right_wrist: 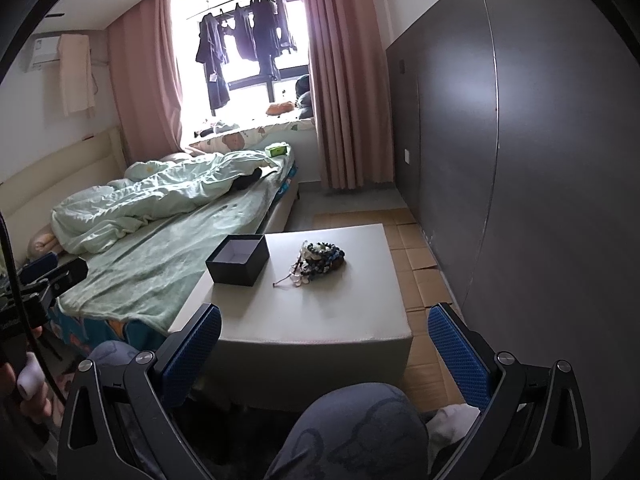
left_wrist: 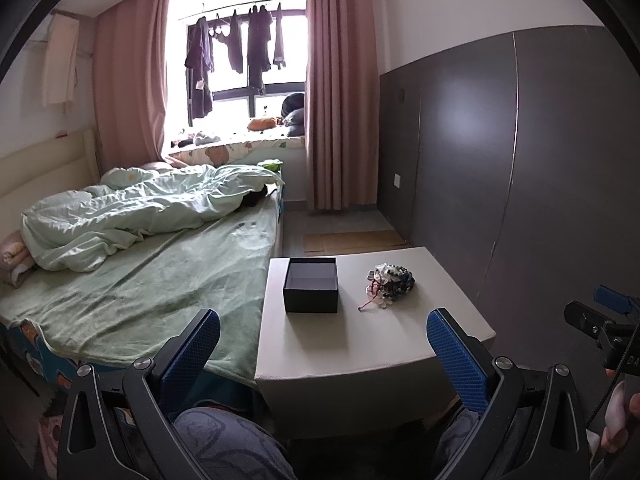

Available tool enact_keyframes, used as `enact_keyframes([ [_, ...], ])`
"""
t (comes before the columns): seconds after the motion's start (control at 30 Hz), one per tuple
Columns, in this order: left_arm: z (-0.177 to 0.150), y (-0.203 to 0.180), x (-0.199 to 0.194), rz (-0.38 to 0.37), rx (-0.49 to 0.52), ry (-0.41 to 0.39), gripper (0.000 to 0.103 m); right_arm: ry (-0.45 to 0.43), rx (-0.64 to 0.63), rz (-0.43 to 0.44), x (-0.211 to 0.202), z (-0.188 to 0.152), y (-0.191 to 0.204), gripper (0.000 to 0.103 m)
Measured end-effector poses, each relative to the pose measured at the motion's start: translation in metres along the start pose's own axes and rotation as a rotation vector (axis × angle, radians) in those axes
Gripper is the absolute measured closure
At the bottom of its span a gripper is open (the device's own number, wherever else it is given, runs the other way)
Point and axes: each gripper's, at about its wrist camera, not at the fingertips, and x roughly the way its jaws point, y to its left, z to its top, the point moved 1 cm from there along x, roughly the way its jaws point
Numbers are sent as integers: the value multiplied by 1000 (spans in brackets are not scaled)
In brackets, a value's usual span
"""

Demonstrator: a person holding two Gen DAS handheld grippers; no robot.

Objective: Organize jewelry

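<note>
Black open box and tangled bead heap on a pale bench; both claws wide and holding nothing.

The left claw [left_wrist: 323,354] and right claw [right_wrist: 325,350], each with blue textured pads, hang short of the bench [left_wrist: 360,344], well apart from the jewelry. The heap of beaded bracelets [left_wrist: 390,286] lies on the smooth off-white bench top, near the square matte black jewelry box [left_wrist: 311,285] but not touching it; the box appears empty. Risk, as a judgement: the round, glossy beads are interlocked and a red cord [left_wrist: 370,298] trails loose, so pinching one strand may drag the whole heap or spill it toward the bench edge. The light box may slide if nudged.
</note>
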Motion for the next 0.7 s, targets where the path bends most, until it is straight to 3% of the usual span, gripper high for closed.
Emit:
enact_keyframes([
  [0.7,1,5,-2,-8,11,-16,0,21,7,-13,5,-2,0,0],
])
